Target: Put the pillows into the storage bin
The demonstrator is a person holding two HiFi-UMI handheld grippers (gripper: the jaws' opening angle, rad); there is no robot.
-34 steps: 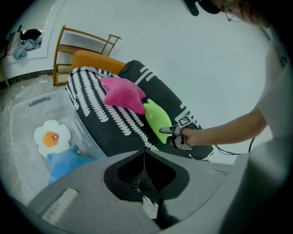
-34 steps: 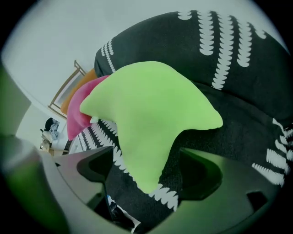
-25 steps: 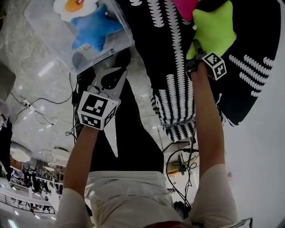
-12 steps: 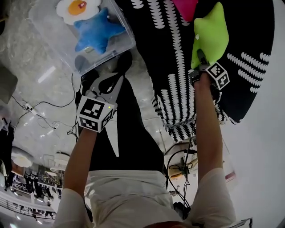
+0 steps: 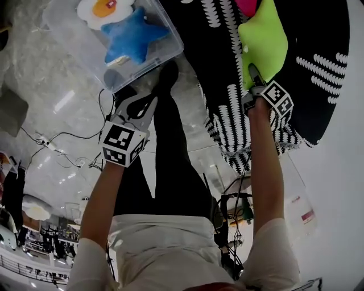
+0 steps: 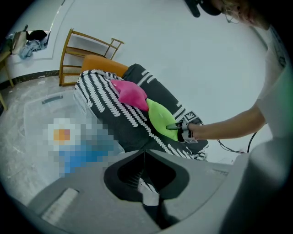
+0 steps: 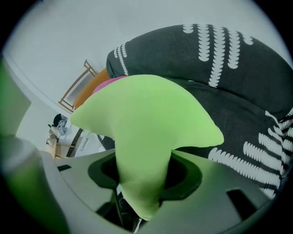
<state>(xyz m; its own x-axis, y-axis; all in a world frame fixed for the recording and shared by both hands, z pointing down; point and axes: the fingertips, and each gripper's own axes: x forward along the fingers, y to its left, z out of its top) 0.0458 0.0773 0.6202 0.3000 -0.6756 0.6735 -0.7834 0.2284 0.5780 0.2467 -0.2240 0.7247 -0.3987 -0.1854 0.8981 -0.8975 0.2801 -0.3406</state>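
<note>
A lime-green star pillow hangs off the black-and-white patterned sofa, one arm pinched in my right gripper. Its jaws have just been closing on that arm, which fills the gap between them. A pink pillow lies on the sofa behind it. The clear storage bin stands on the floor at the upper left and holds a blue star pillow and a fried-egg pillow. My left gripper hovers just below the bin, jaws together, holding nothing.
Black cables run across the pale marble floor left of the person's dark legs. A wooden rack stands against the wall behind the sofa. The left gripper view shows the green pillow and the pink pillow.
The right gripper closed on the green pillow and raised it, so it now hangs edge-on instead of lying flat. The left gripper drifted a little toward the bin.
</note>
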